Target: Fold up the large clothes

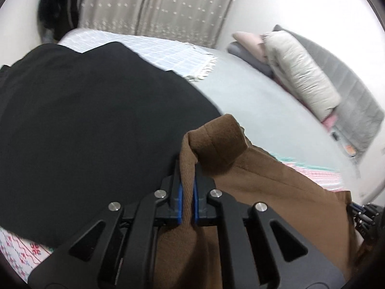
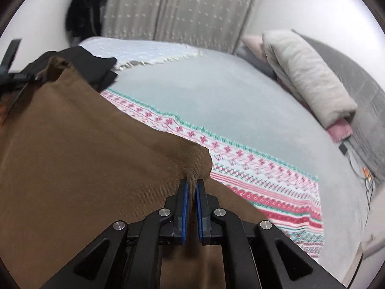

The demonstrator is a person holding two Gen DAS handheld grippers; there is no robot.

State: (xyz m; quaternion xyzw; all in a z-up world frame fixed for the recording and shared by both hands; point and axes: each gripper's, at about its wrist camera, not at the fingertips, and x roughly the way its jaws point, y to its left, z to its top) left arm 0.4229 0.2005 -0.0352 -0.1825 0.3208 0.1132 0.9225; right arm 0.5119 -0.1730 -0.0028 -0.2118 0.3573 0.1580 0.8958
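Both tongs, left (image 1: pixel 187 166) and right (image 2: pixel 191 183), pinch brown garment (image 2: pixel 84 144) corners above bed (image 2: pixel 228 101).

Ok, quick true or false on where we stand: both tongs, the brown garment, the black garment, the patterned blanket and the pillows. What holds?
1. The left tongs are shut on the brown garment. True.
2. The right tongs are open and hold nothing. False: they pinch an edge of the same brown garment.
3. The black garment lies on the bed. True.
4. The patterned blanket is plain grey. False: it has pink, red and teal bands.
5. The pillows sit stacked by the curtain. False: they lean at the grey headboard.
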